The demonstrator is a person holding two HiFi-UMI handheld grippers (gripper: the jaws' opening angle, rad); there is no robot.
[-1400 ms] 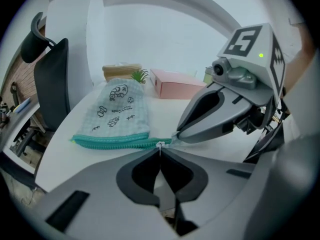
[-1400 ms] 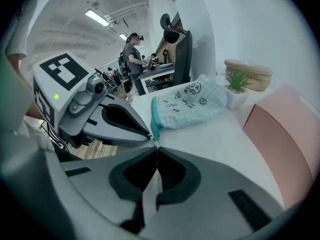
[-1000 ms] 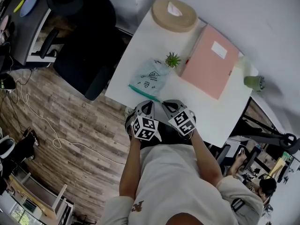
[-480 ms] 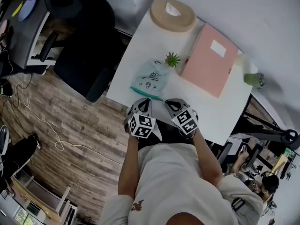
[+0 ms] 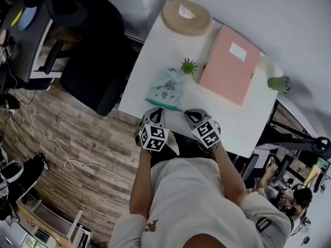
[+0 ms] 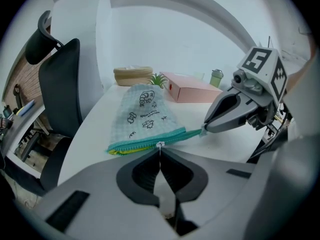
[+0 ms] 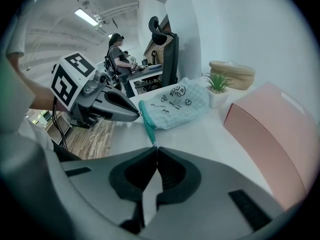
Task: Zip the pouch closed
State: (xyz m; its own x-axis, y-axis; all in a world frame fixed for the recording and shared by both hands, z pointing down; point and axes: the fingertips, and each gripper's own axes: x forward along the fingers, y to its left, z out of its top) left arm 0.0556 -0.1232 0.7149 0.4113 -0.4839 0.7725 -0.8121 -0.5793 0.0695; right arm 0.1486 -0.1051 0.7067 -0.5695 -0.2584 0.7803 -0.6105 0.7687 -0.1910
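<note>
A white table (image 5: 243, 123) stands over a wood-plank floor (image 5: 77, 133), its far side against a pale wall. A black office chair (image 5: 93, 61) sits just off the table's left edge. In the right gripper view a person (image 7: 117, 54) sits at a desk far behind that chair.

On the table, a pink folder (image 5: 230, 66) lies flat towards the back right. A round tan box (image 5: 186, 17) sits at the back left corner. The pouch (image 5: 168, 87), pale mint with small dark drawings, lies flat near the front left edge. Its teal zipper (image 5: 164, 105) runs along the side nearest the person. A small potted plant (image 5: 189, 66) stands between the pouch and the folder, close to both. A green cup (image 5: 279, 84) stands at the far right edge, well apart from the rest.

The person holds both grippers side by side at the front of the table, pointing down at the zipper edge. The left gripper (image 5: 156, 110) has its jaws pressed together on the small white zipper pull (image 6: 160, 145), partway along the zipper. To the left of the pull, a strip of yellow-green shows under the teal edge. The right gripper (image 5: 187, 112) has its jaws pressed together on the zipper tail (image 7: 151, 140). That tail is the thin teal strip that reaches past the pouch's right corner.
</note>
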